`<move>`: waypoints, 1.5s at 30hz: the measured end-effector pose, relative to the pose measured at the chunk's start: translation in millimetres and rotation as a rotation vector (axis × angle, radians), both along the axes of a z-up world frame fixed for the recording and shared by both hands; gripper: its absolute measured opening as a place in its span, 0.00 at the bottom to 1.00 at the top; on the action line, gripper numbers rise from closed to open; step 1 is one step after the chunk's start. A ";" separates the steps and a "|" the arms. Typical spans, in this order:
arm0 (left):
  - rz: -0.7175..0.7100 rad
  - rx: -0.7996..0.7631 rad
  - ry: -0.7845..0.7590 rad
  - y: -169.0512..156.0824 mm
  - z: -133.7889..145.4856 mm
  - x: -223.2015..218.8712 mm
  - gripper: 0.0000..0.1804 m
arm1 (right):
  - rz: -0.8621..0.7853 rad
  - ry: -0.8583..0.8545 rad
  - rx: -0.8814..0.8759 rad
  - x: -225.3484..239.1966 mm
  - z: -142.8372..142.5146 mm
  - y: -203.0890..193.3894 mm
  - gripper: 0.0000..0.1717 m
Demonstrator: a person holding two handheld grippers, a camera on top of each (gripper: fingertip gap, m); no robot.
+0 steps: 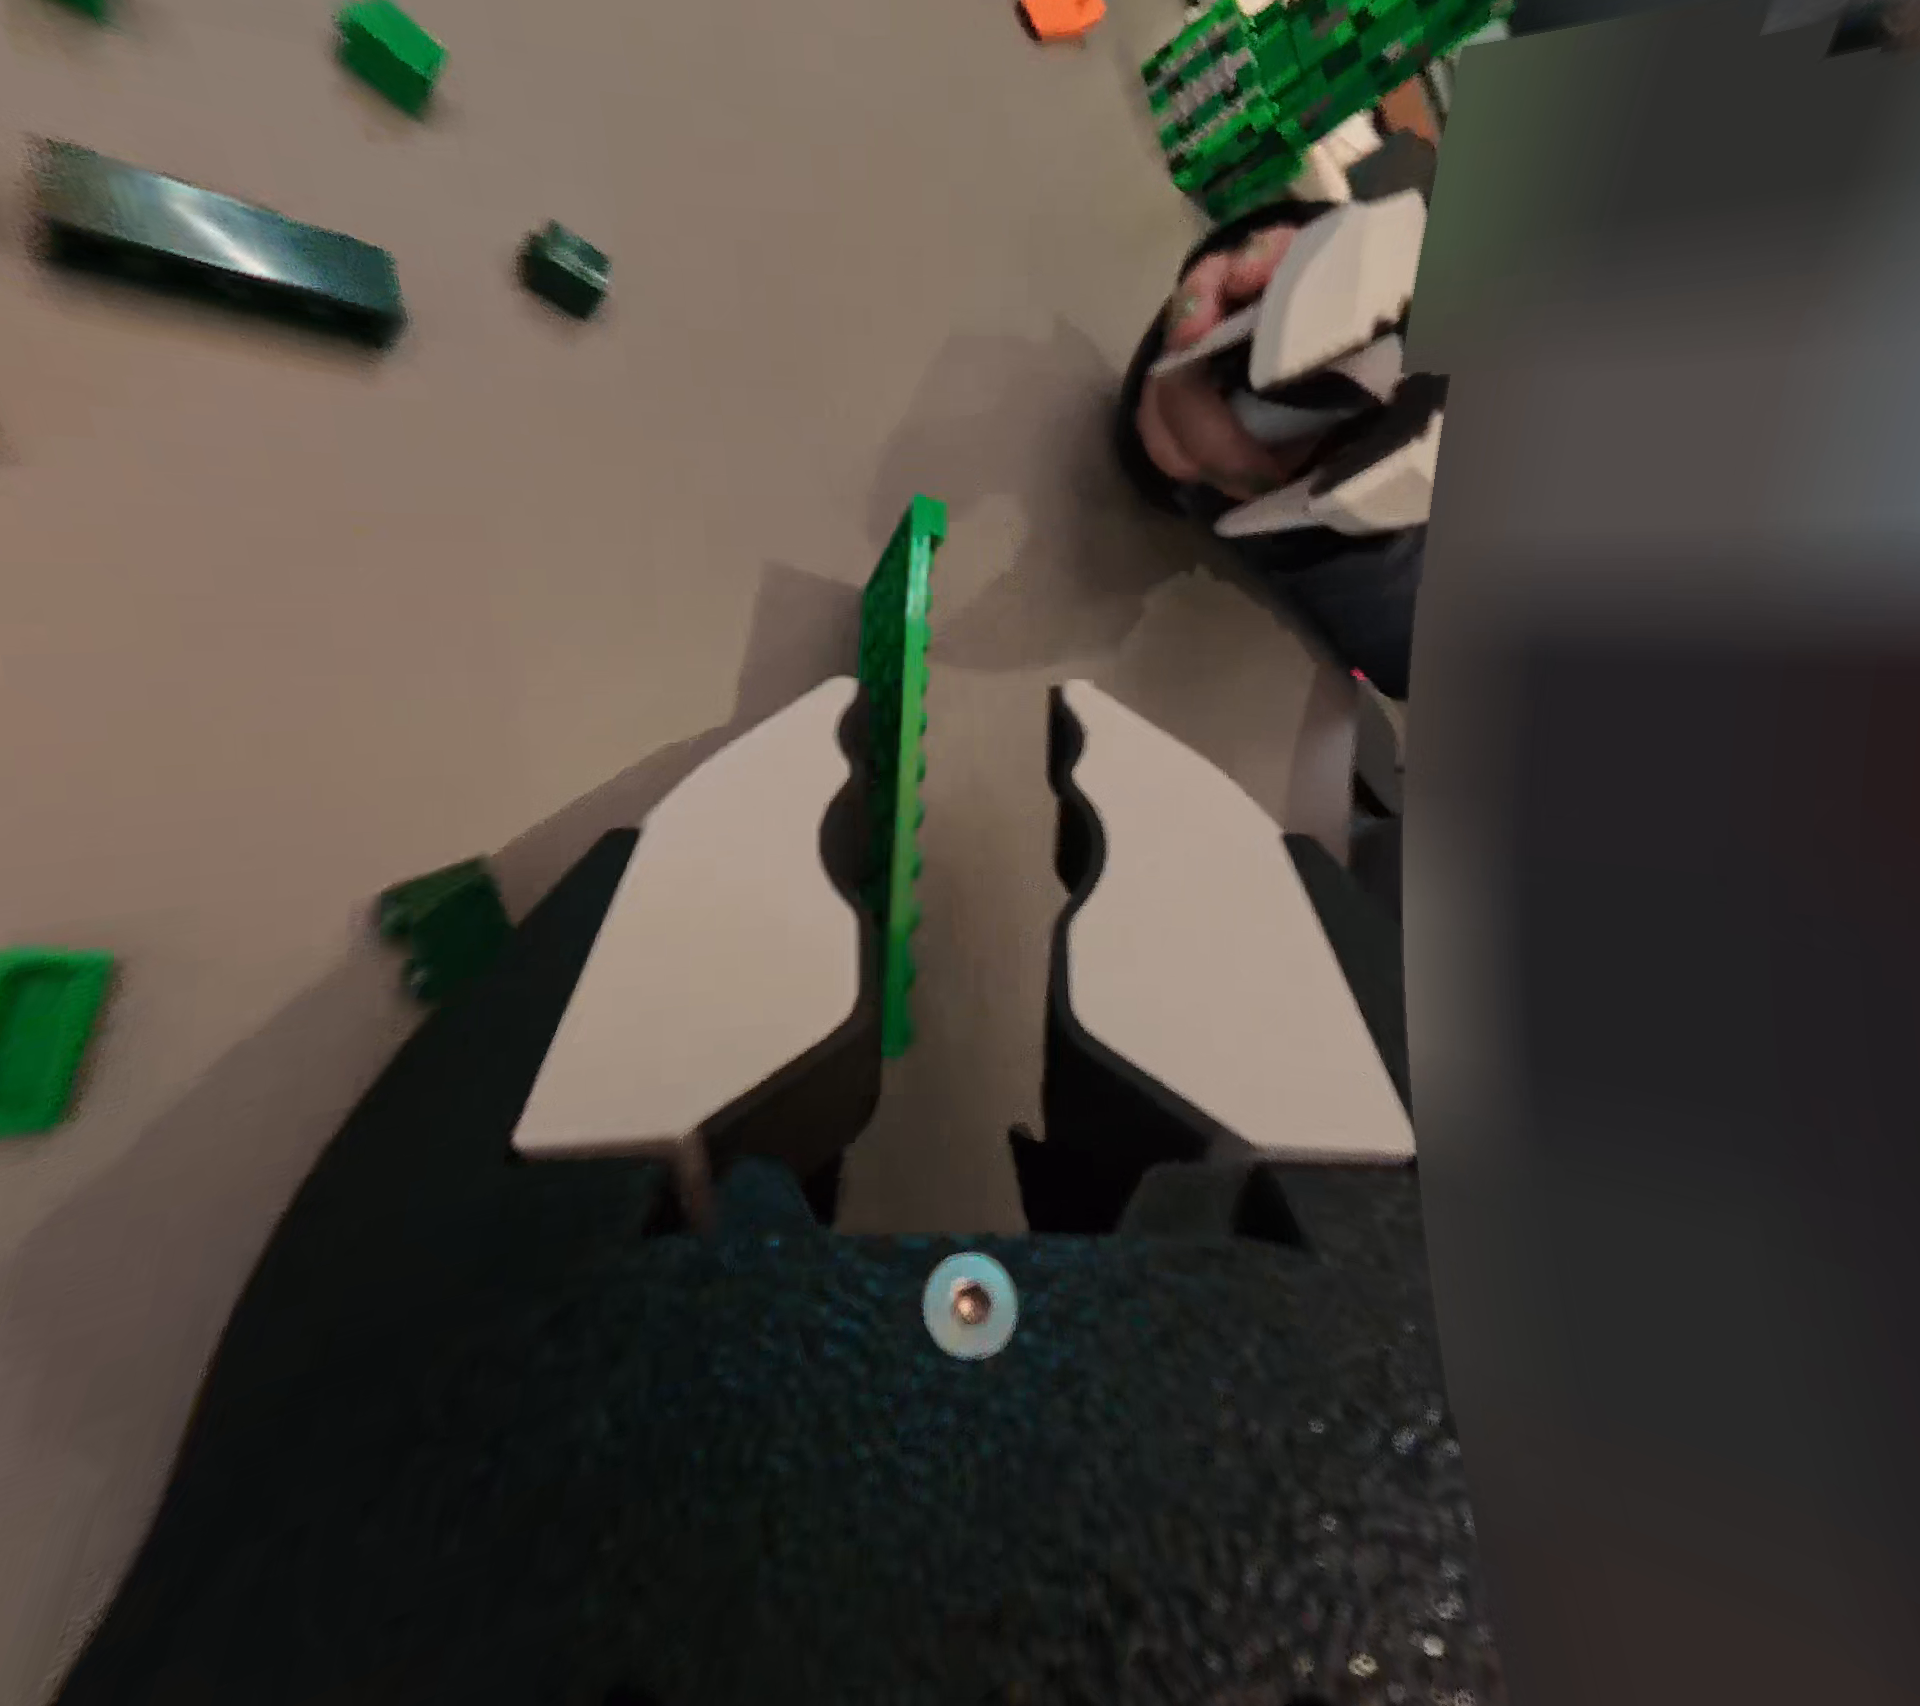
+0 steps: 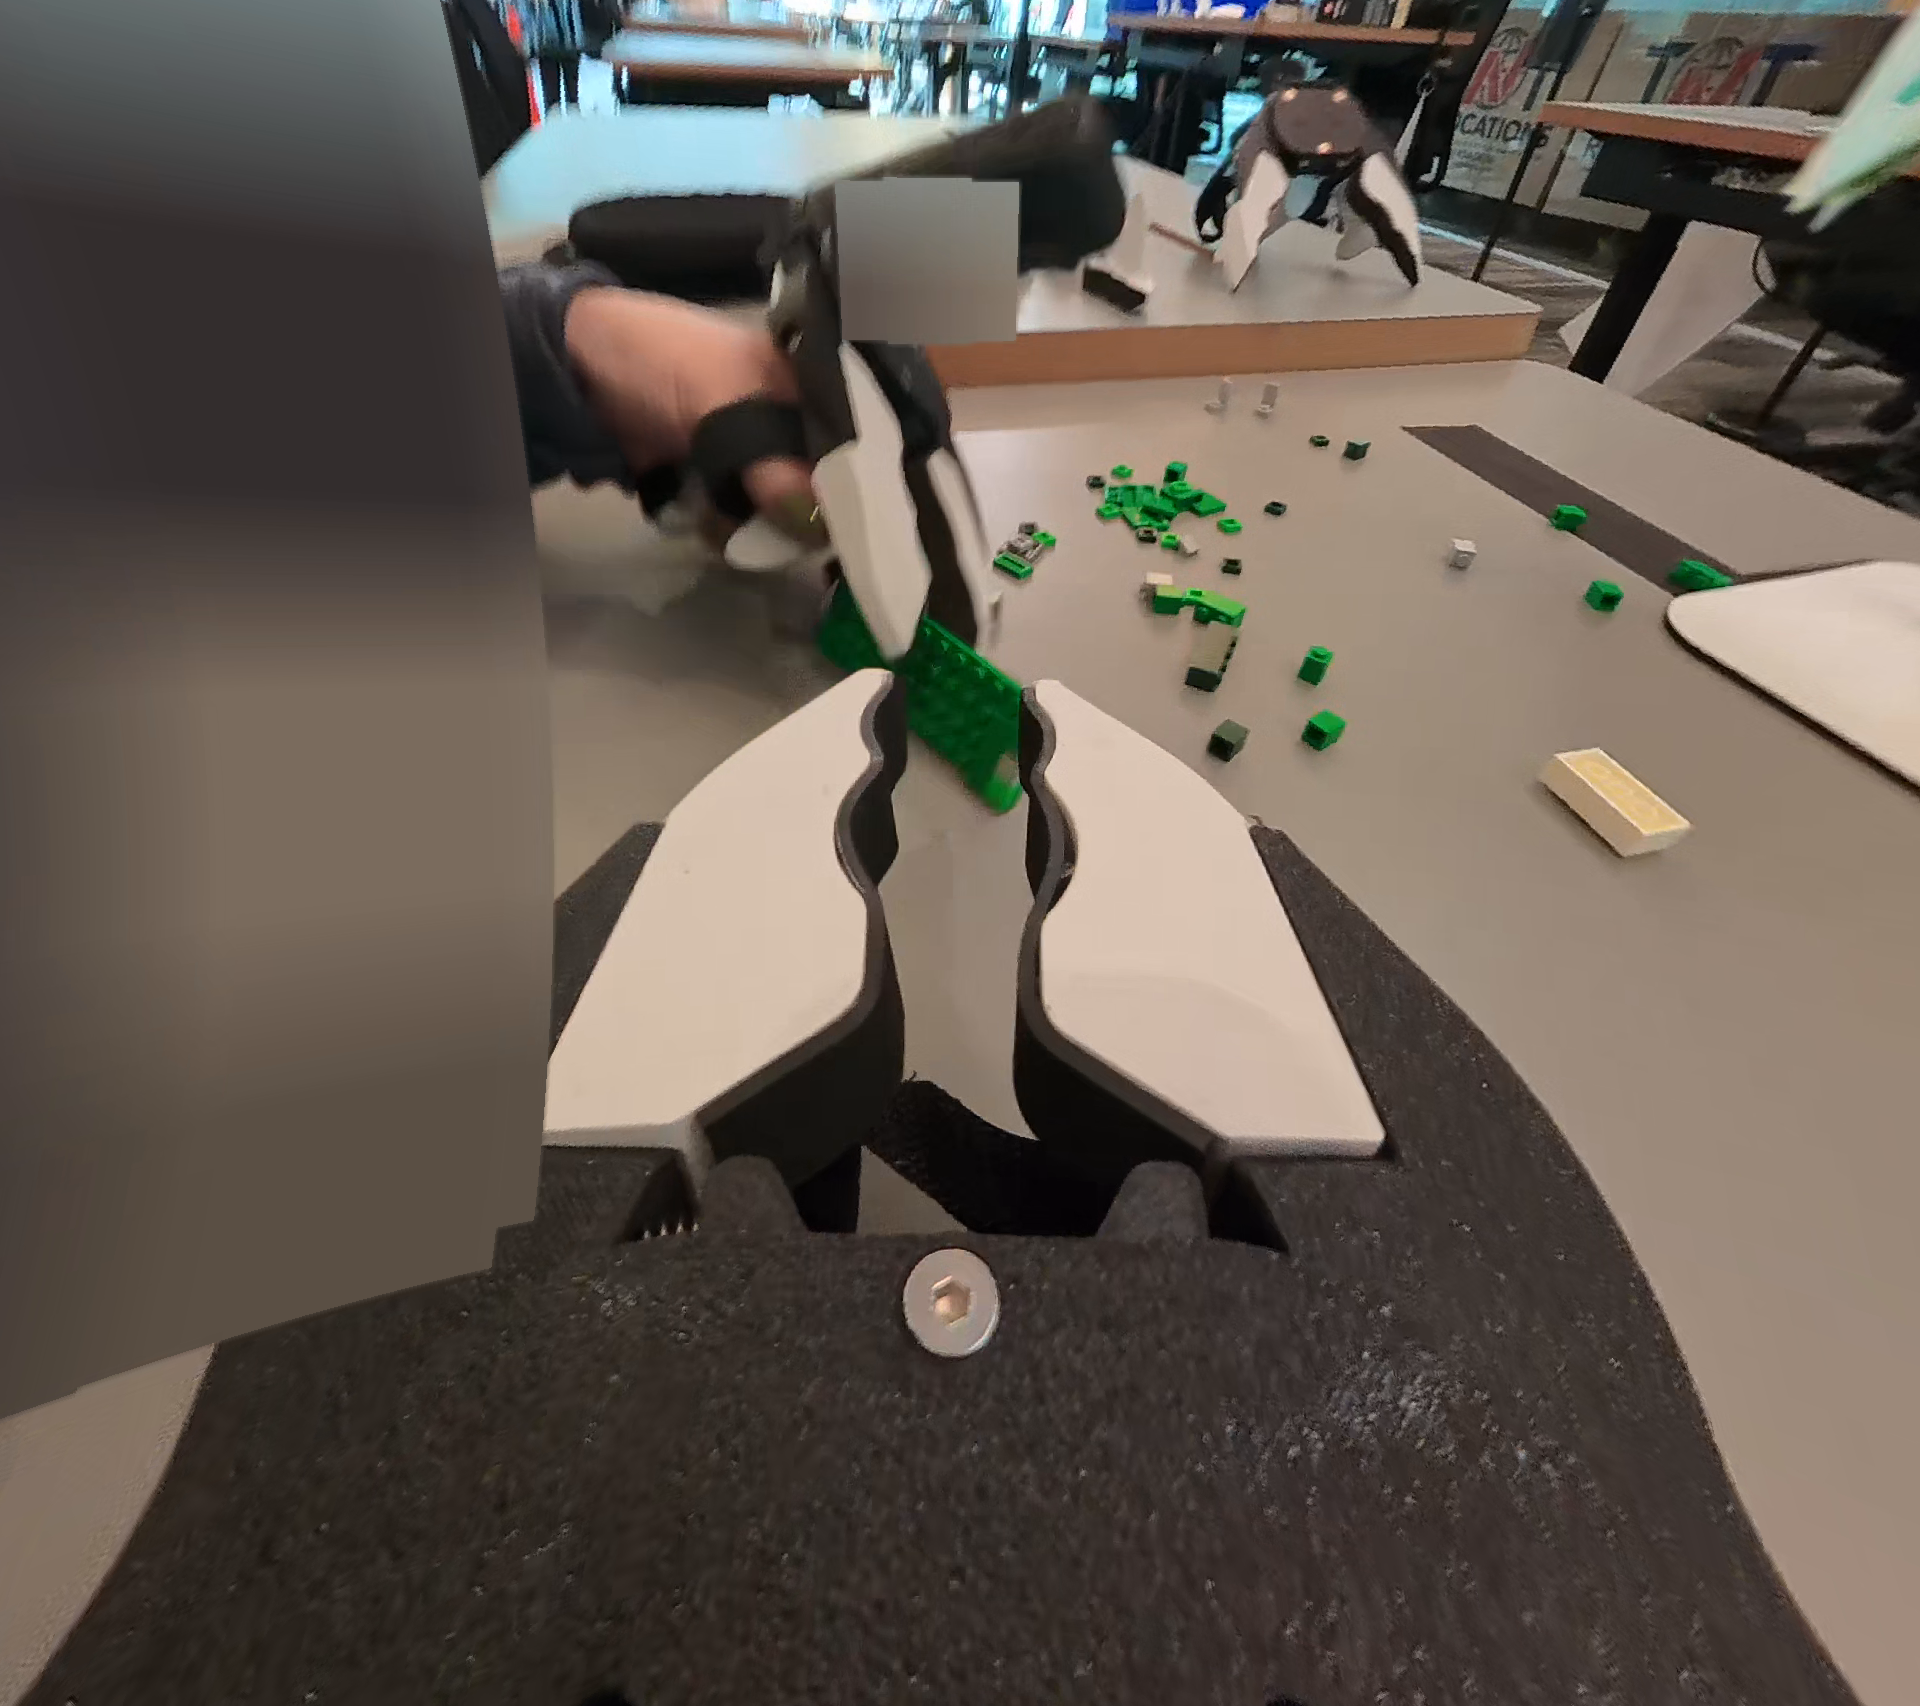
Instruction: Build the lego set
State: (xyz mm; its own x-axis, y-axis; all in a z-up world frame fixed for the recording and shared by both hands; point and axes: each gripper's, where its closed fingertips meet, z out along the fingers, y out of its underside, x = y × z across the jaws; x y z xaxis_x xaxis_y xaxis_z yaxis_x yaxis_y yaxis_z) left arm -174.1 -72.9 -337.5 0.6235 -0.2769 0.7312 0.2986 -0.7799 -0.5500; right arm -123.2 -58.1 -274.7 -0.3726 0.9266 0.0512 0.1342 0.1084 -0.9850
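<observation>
Plate (image 1: 899,721) leaned against one finger of the left gripper (image 1: 956,695), whose parted jaws left a gap at the other pad, while the right gripper (image 2: 958,688) hung near the plate, likewise unclenched and gripping nothing, and we saw bricks (image 2: 1174,503) scattered beyond the plate.

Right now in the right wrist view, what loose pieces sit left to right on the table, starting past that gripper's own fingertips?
Green studded plate → dark green cube → bright green cube → cream flat brick → white board's rounded corner at the right edge.
</observation>
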 end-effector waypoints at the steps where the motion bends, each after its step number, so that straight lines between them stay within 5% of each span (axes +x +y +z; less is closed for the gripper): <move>1: 0.026 0.010 0.041 0.8 0.3 -6.1 0.22 | 0.007 -0.009 0.030 0.3 -2.3 -2.9 0.11; 4: 0.083 0.045 0.148 -3.0 3.9 -21.8 0.30 | 0.033 -0.070 0.144 2.0 -15.7 -13.1 0.10; 11: 0.264 0.219 0.382 -50.5 23.7 -33.7 0.27 | 0.348 -0.362 0.237 20.4 -54.5 -103.4 0.06; 18: 0.386 0.248 0.499 -100.7 26.0 -20.6 0.25 | 0.320 -0.469 0.288 13.7 -74.4 -132.4 0.07; 35: 0.304 0.229 0.636 -106.7 14.1 -2.1 0.25 | 0.268 -0.534 0.385 9.1 -84.7 -128.8 0.04; 45: 0.087 0.148 0.837 -63.2 -9.8 -18.3 0.28 | 0.358 -0.338 0.488 -38.4 -46.6 -39.2 0.04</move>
State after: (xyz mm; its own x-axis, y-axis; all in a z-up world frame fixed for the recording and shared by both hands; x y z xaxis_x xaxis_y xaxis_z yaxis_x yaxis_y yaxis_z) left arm -192.4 -136.1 -347.3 0.9656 -0.2594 -0.0193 -0.1958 -0.6759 -0.7105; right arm -161.7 -97.3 -321.2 -0.7198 0.6442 0.2587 0.2985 0.6236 -0.7225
